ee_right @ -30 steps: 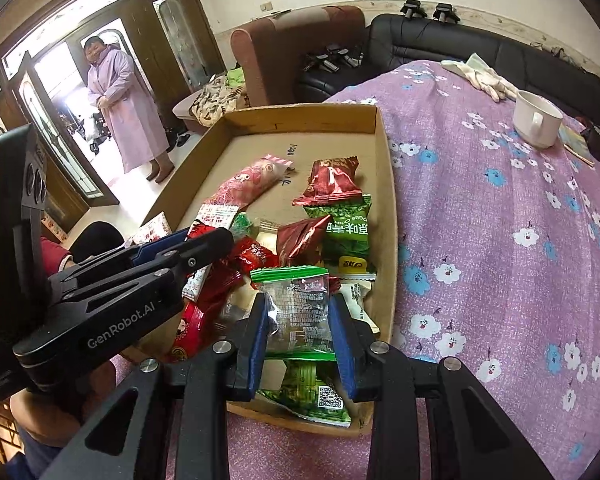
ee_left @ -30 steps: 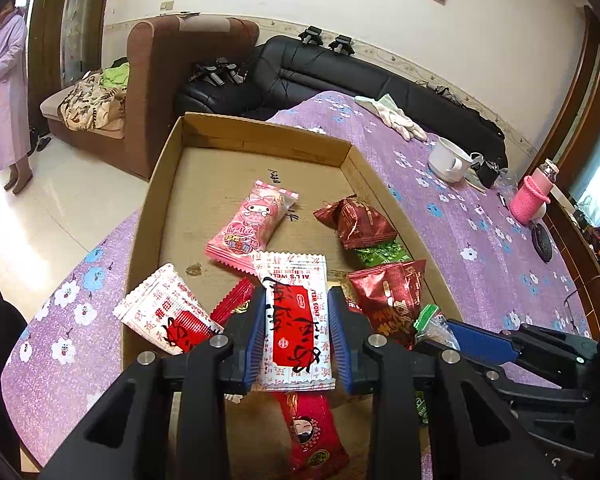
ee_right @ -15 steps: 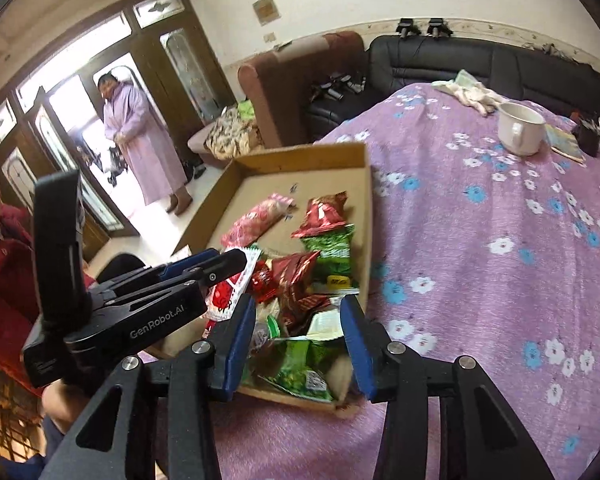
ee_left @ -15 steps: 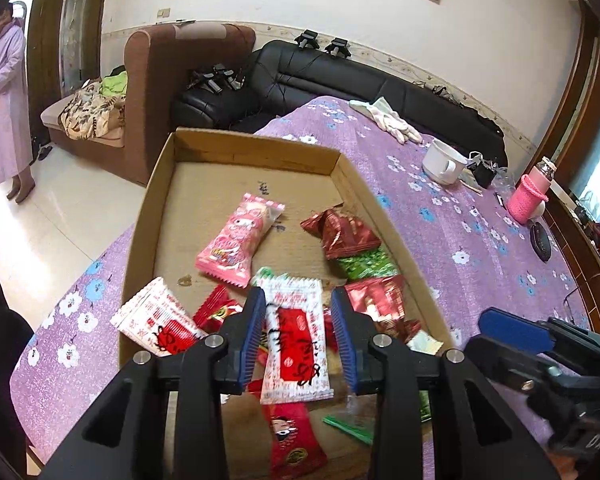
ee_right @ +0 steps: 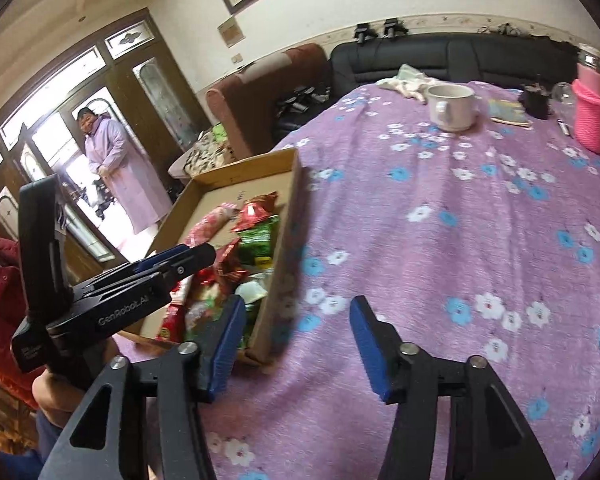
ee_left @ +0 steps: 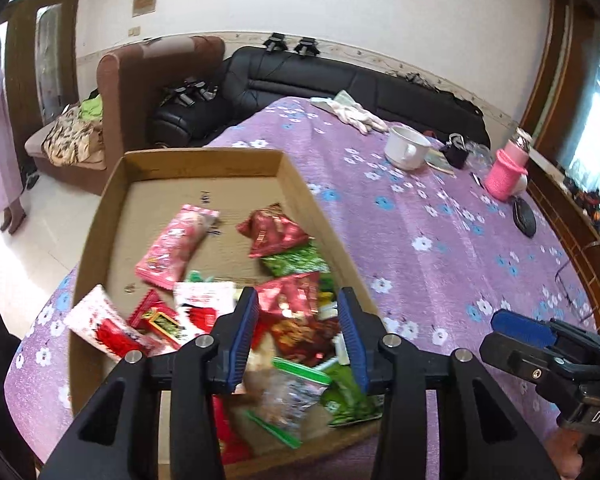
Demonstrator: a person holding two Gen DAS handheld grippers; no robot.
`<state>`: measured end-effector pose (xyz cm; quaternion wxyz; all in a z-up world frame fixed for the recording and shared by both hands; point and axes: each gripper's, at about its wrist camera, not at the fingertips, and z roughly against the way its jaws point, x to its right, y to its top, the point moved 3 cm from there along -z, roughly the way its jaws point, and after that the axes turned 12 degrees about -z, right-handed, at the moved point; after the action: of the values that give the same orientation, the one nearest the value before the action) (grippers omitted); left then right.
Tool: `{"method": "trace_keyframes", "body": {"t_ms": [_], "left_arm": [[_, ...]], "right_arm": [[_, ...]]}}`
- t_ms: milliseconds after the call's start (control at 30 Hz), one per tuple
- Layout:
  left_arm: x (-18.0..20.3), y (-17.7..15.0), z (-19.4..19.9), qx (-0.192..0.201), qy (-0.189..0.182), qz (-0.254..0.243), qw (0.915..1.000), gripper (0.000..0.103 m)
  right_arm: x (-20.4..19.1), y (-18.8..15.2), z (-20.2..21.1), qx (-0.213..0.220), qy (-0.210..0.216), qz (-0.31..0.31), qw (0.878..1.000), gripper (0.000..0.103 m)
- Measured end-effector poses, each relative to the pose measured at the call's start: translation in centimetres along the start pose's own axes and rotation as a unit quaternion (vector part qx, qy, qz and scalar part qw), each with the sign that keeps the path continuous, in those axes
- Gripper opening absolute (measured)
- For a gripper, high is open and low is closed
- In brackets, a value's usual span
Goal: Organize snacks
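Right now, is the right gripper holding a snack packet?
No: the right gripper stands open over the bare purple tablecloth, nothing between its jaws.

The left gripper, with black fingers and blue pads, hangs above the near end of a shallow brown cardboard box. Its jaws have just been opening and nothing is pressed between them. In the box lie a pink snack packet, a dark red foil packet, a green packet and a clear bag with green strips. The box stands on a purple flowered tablecloth, and a white mug stands far behind.
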<state>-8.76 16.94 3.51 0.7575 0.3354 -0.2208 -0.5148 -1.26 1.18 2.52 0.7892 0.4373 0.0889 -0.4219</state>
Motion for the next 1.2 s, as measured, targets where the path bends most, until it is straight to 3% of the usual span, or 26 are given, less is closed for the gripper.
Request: {"method": "trace_keyframes", "body": {"t_ms": [400,567,800,967,1033,1200], "left_arm": [[3.3,0.3,-0.7,-0.009,0.006,-0.035,0.9993,0.042],[3.6,0.4,-0.7,-0.001,0.034,-0.038,0.9987,0.049],[3.6,0.2,-0.3,0.005,0.061,-0.044,0.9971,0.051],[3.3,0.1,1.0,0.009,0.068,-0.037,0.997,0.06],[3.2,-0.2,1.9,0.019,0.074,-0.039,0.9963,0.072],[2.7,-0.8,3.0,0.027,0.088,-0.027,0.9954,0.079]], "right_arm": [[2.0,-0.1,-0.1,0.011,-0.021,-0.009,1.0,0.065],[1.7,-0.3,-0.2,0.015,-0.026,0.001,1.0,0.068],[2.0,-0.4,-0.6,0.014,-0.032,0.001,0.999,0.069],[2.2,-0.4,-0.8,0.018,-0.041,0.006,0.999,0.069],[2.4,-0.5,-1.0,0.014,-0.044,0.002,0.999,0.069],[2.8,-0.3,-0.8,0.016,-0.041,-0.009,0.999,0.069]]}}
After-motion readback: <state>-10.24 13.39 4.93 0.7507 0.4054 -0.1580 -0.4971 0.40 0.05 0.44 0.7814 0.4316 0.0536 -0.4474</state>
